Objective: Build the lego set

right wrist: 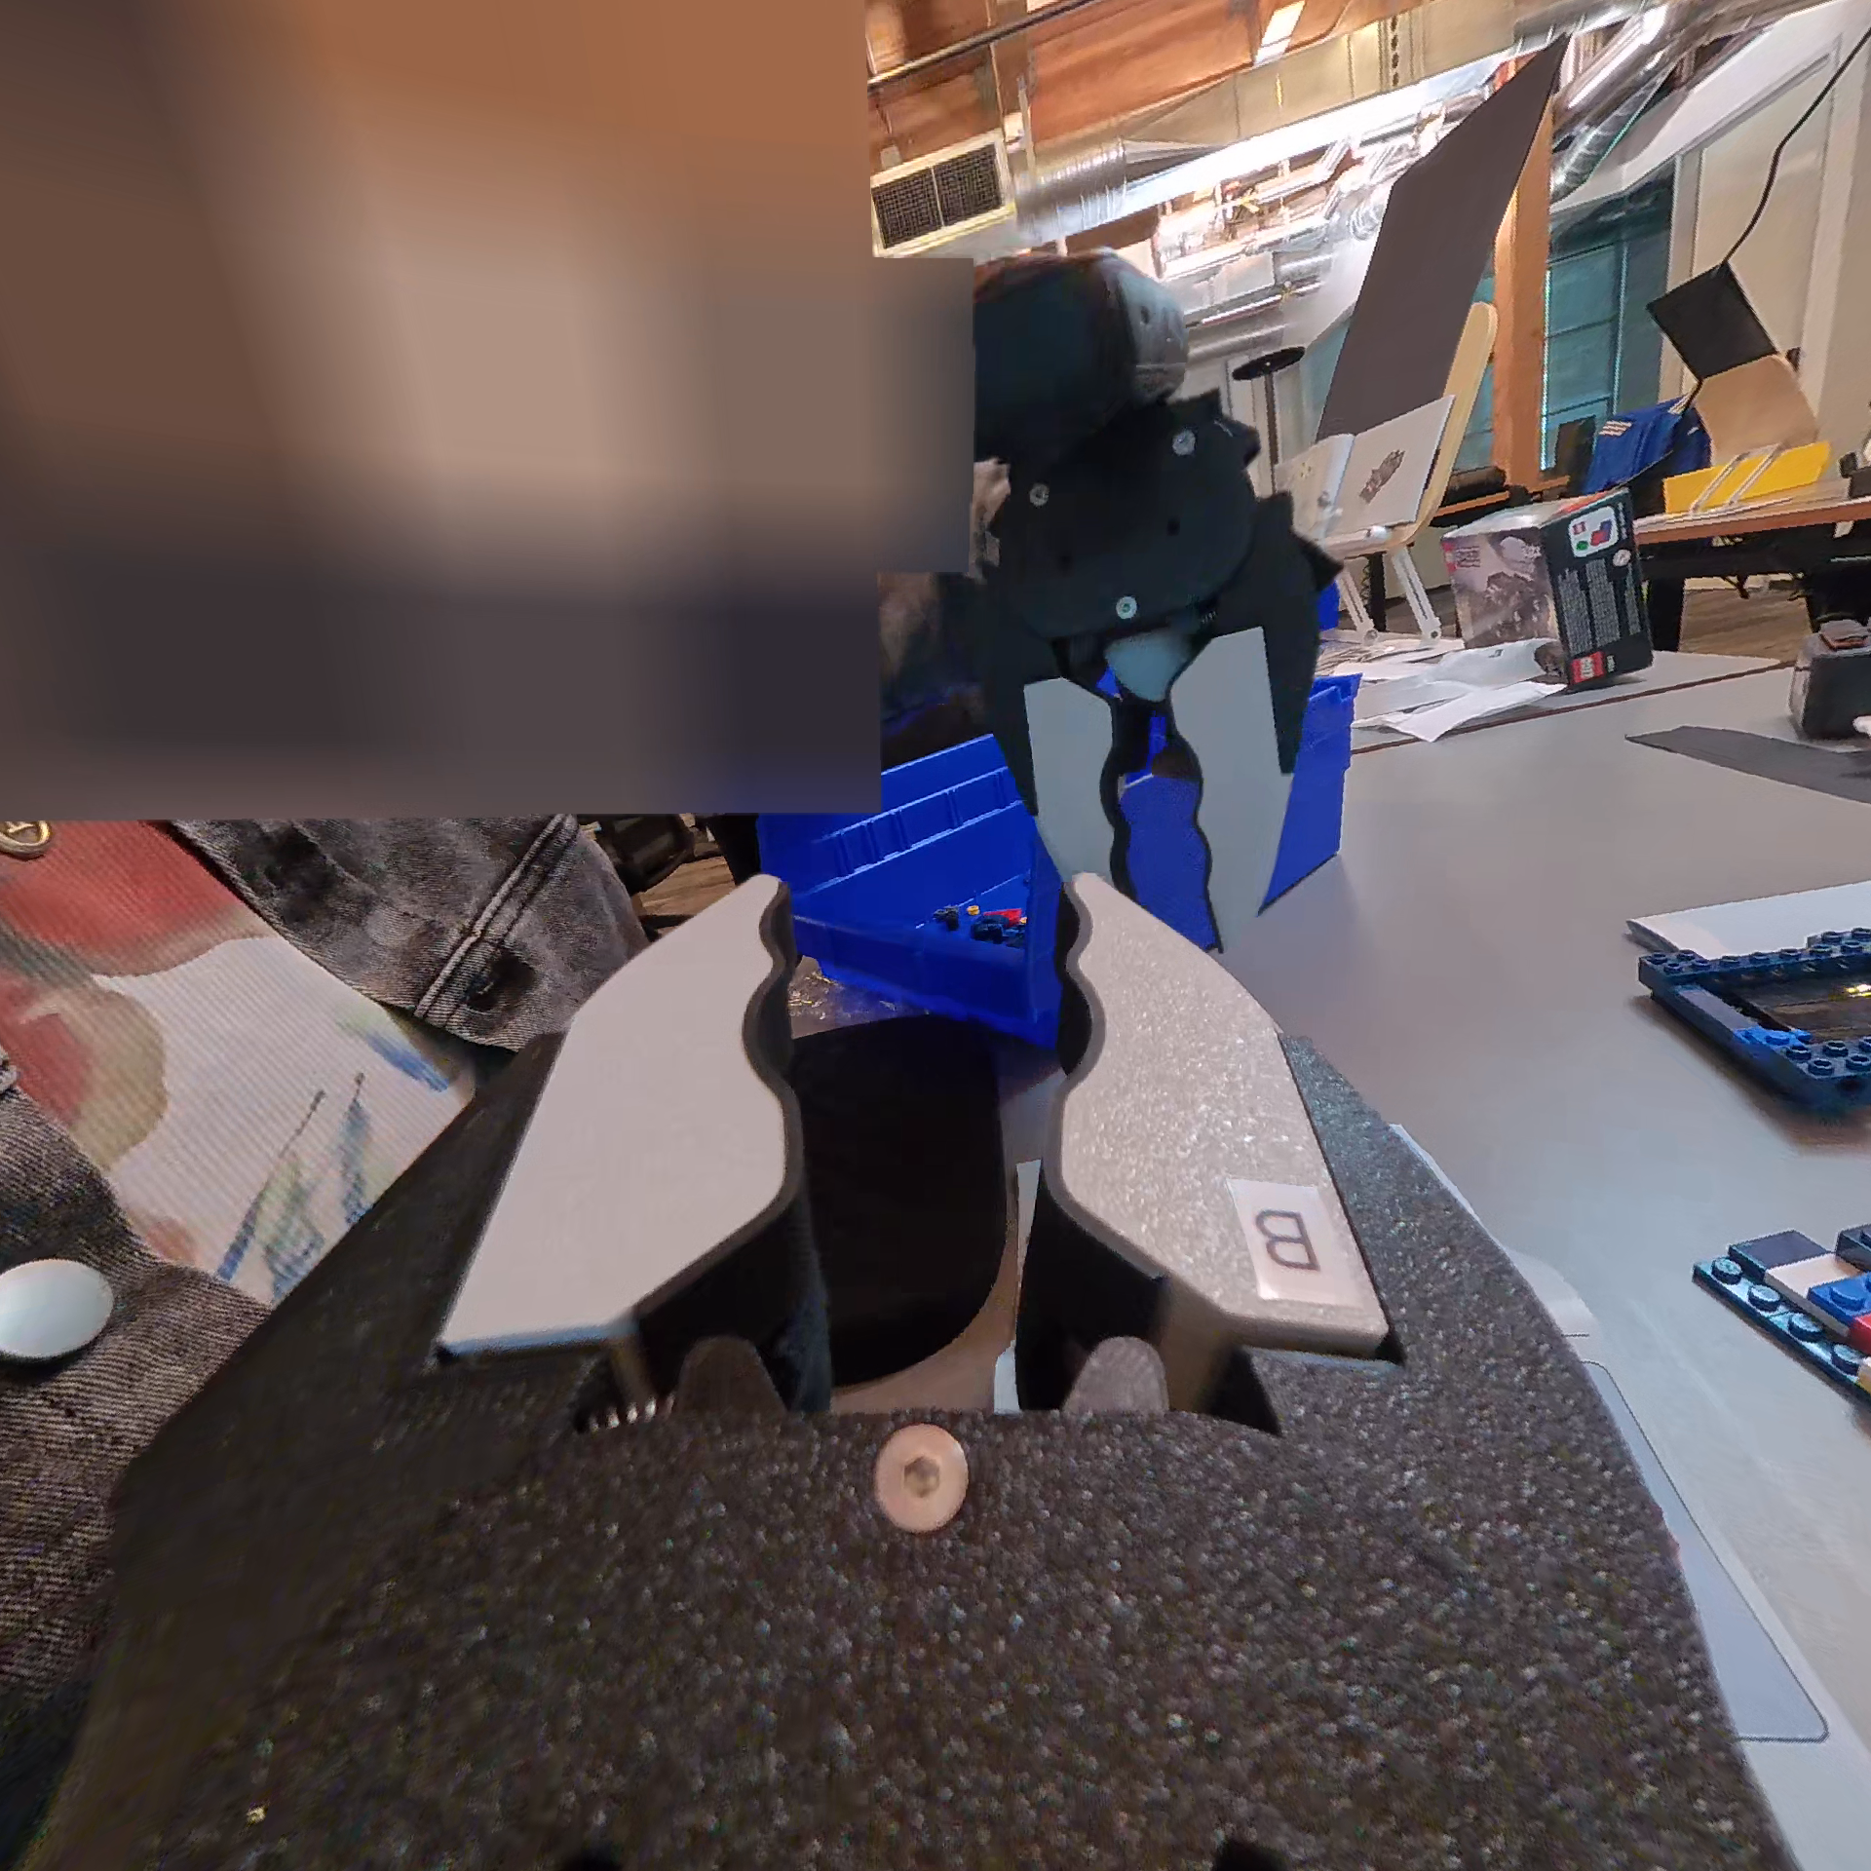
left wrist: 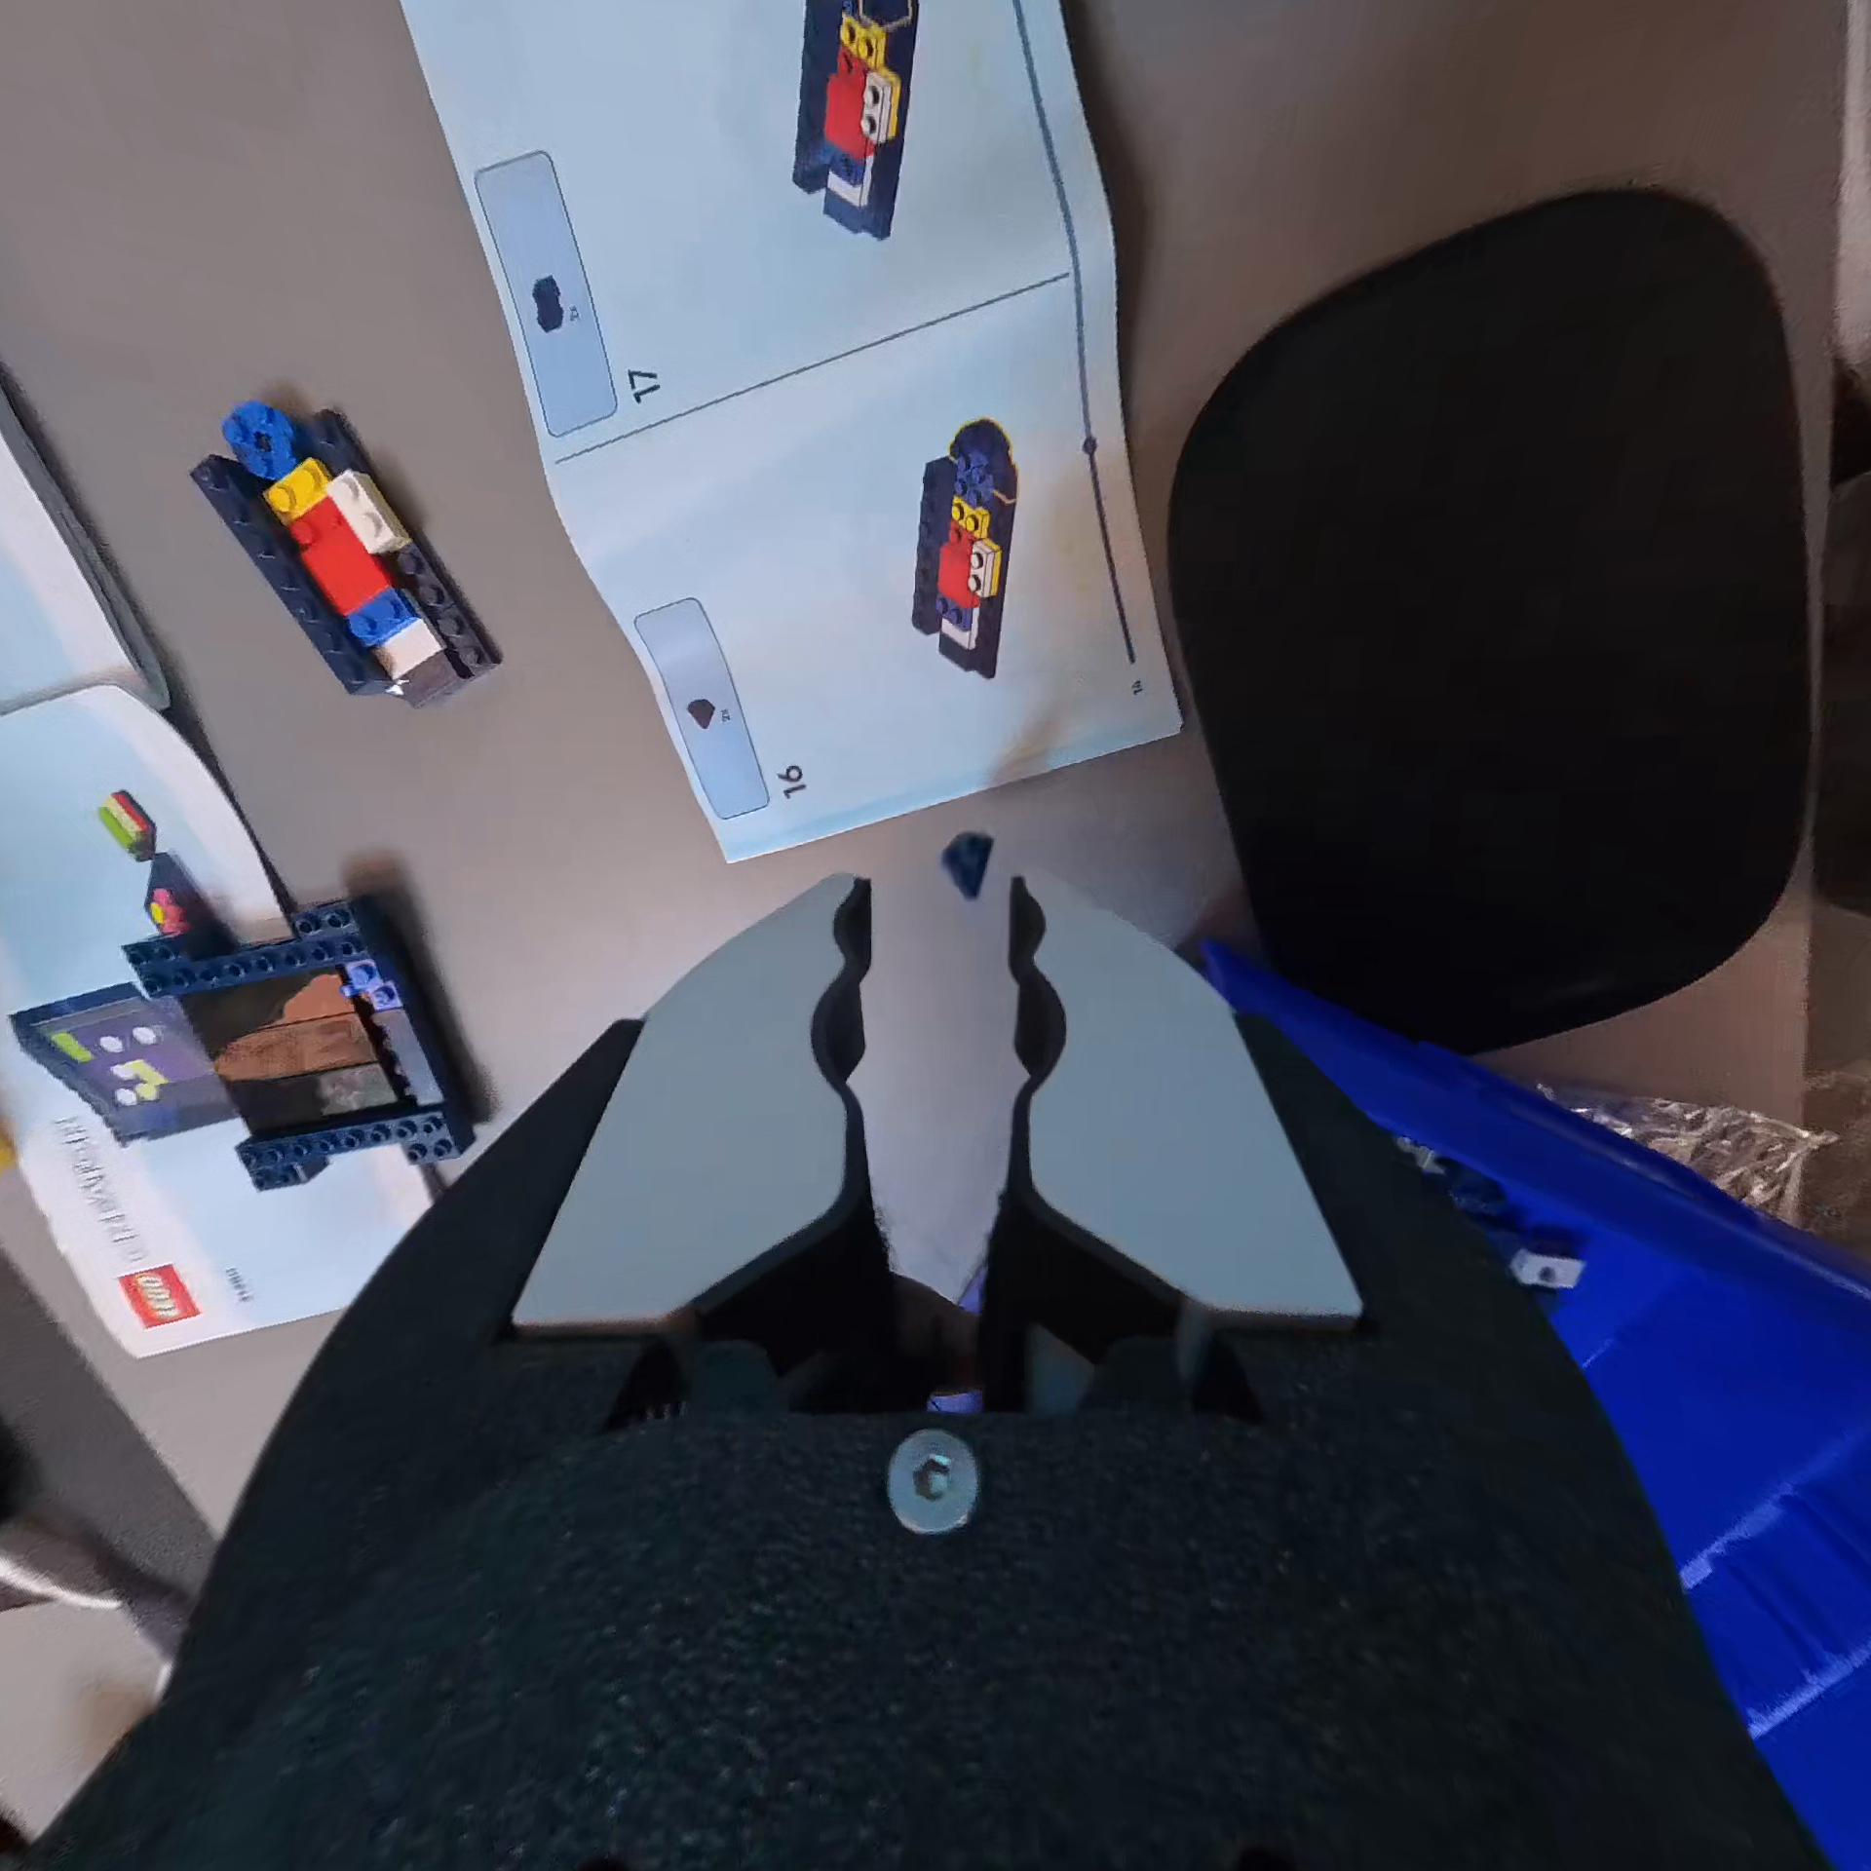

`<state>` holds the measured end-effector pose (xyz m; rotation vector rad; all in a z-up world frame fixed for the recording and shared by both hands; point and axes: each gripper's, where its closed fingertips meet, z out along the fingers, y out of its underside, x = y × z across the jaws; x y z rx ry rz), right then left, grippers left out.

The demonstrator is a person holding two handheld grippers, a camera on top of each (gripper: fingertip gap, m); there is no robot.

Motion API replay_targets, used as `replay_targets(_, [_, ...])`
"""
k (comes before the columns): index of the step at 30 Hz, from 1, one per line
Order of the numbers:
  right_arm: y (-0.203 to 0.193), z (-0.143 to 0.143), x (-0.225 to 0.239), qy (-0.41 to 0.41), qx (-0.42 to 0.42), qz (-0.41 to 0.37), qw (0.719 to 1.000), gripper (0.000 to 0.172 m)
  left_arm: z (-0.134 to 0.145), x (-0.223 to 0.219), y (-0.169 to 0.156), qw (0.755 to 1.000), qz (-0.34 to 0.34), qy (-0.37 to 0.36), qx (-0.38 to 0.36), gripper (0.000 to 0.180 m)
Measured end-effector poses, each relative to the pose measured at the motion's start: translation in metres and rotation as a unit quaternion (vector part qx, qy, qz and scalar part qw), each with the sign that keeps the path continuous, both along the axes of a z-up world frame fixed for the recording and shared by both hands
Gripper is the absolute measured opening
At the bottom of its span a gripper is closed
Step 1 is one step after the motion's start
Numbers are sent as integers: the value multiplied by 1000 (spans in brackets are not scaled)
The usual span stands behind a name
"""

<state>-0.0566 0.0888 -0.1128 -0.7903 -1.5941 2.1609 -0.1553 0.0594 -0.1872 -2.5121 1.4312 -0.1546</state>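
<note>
In the left wrist view my left gripper is open above the grey table. A small dark blue piece shows blurred just beyond its fingertips, touching neither pad. It is near the lower edge of an open instruction booklet. In the right wrist view the left gripper also stands open with nothing between its fingers. My right gripper is open and empty, at the table's edge, facing a blue bin with several small loose pieces in it.
A small red, yellow, white and blue brick model on a dark blue plate lies left. A dark blue brick frame lies on a second booklet. A black chair seat and the blue bin are right. A person's denim jacket is close. The left gripper's tips are roughly 12 cm from the right gripper's.
</note>
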Motion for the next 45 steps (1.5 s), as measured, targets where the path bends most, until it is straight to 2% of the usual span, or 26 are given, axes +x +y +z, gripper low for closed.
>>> replay_targets(2, [0, 2, 1, 2, -4, 2, 1000, 49, 4, -1, -2, 1000, 13, -15, 15, 28])
replay_targets(6, [0, 4, 3, 4, -6, 4, 1000, 49, 29, -37, -16, 993, 74, 45, 75, 28])
replay_targets(8, [1, 6, 4, 8, -7, 1, 1000, 49, 46, -53, -34, 985, 126, 47, 106, 26])
replay_targets(10, [2, 9, 4, 11, -13, 0, 1000, 49, 49, -66, -64, 978, 173, 53, 103, 23])
replay_targets(14, [2, 12, 5, 9, -36, 10, 999, 49, 6, -75, -133, 969, 240, 59, 9, 21])
replay_targets(17, [2, 11, 4, 5, -41, 13, 999, 49, -27, -74, -156, 946, 321, 38, -36, 18])
replay_targets(22, [3, 8, 2, 0, -38, 10, 999, 49, -48, -71, -159, 933, 359, 26, -32, 21])
replay_targets(25, [3, 7, 1, -4, -40, 10, 999, 49, -56, -73, -161, 933, 355, 35, -41, 22])
replay_targets(27, [2, 6, 1, -5, -38, 10, 999, 49, -60, -72, -164, 933, 354, 31, -51, 16])
replay_targets(31, [3, 6, 1, -3, -34, 7, 999, 49, -56, -77, -166, 934, 353, 44, -44, 15])
replay_targets(34, [4, 8, 2, 0, -38, 6, 999, 49, -22, -90, -151, 916, 396, 40, 48, 15])
replay_targets(36, [4, 10, 3, 3, -40, 6, 999, 49, 23, -90, -125, 884, 432, -10, 178, 15])
replay_targets(37, [4, 12, 3, 6, -41, 6, 999, 49, 50, -80, -109, 863, 438, -60, 245, 16])
replay_targets(40, [4, 15, 5, 13, -40, 5, 999, 49, 134, -18, -68, 769, 400, -275, 417, 16])
replay_targets(42, [4, 18, 6, 19, -39, 2, 999, 49, 170, 29, -50, 682, 360, -439, 461, 15])
replay_targets(45, [7, 28, 10, 41, -34, -11, 999, 48, 190, 84, -28, 545, 282, -676, 408, 15])
